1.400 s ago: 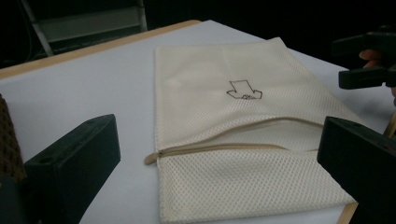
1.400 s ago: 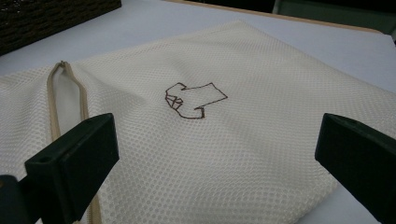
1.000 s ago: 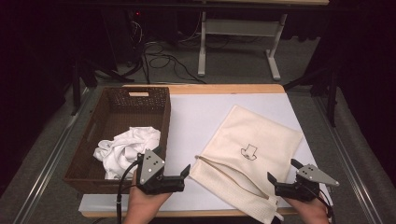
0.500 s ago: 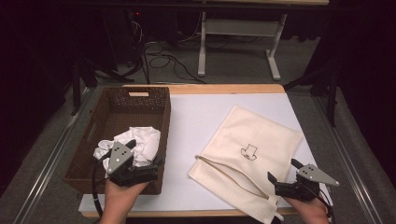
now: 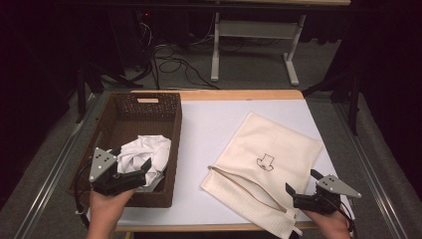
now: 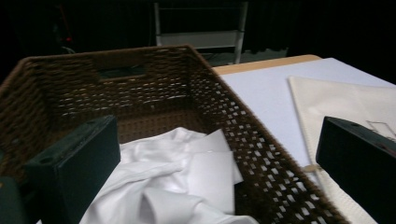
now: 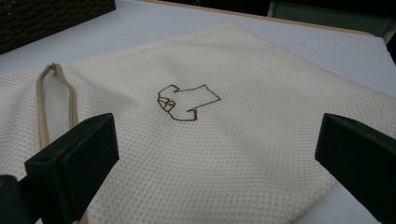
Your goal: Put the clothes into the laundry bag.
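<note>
A brown wicker basket [image 5: 169, 144] sits at the left of a white-covered table [image 5: 214, 124]. Inside the basket, toward its near end, lies a crumpled white cloth [image 5: 147, 152]. The left gripper [image 5: 133, 169] hovers over the basket's near end, just above the cloth, its jaws spread wide and holding nothing. Well to the right of the basket lies a cream mesh laundry bag [image 5: 268, 164] with its zipper partly open. The right gripper [image 5: 303, 186] rests at the bag's near corner, farthest from the basket, jaws wide and empty.

White table [image 5: 209, 124] bears basket [image 5: 171, 149], mesh bag [image 5: 278, 149].
</note>
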`<state>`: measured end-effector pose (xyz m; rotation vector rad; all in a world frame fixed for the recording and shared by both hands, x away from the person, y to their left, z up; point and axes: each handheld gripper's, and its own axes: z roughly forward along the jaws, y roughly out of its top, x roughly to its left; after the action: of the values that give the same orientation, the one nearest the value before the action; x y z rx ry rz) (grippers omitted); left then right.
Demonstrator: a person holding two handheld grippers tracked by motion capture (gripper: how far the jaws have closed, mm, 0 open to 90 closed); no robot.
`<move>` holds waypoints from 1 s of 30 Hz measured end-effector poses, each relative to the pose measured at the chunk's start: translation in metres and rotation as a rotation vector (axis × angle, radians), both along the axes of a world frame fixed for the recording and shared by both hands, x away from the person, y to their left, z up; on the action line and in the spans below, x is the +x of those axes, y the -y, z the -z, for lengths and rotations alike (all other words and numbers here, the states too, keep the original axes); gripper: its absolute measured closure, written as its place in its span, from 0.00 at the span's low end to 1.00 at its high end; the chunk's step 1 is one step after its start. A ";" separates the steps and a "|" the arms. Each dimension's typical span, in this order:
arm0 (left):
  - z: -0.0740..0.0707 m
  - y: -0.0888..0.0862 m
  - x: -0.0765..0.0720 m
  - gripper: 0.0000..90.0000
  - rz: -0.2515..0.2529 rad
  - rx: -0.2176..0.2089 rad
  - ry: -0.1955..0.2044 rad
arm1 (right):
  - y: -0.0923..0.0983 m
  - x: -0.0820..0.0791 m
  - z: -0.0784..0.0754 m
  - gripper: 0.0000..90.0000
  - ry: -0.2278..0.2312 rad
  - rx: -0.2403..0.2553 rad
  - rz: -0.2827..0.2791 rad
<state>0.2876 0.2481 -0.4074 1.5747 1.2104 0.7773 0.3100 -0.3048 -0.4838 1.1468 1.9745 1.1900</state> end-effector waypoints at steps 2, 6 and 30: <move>0.001 -0.009 0.000 0.00 -0.024 -0.008 -0.003 | 0.000 0.000 0.000 0.00 -0.007 -0.002 0.001; 0.002 -0.027 -0.002 0.01 -0.059 -0.033 -0.008 | 0.000 0.001 0.001 0.00 -0.005 -0.005 -0.002; -0.004 -0.039 0.012 0.02 -0.123 0.005 -0.034 | 0.001 0.003 0.003 0.00 -0.009 -0.012 0.002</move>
<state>0.2993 0.2874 -0.4037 1.5338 1.3404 0.8356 0.3132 -0.3060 -0.4865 1.1498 1.9836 1.1722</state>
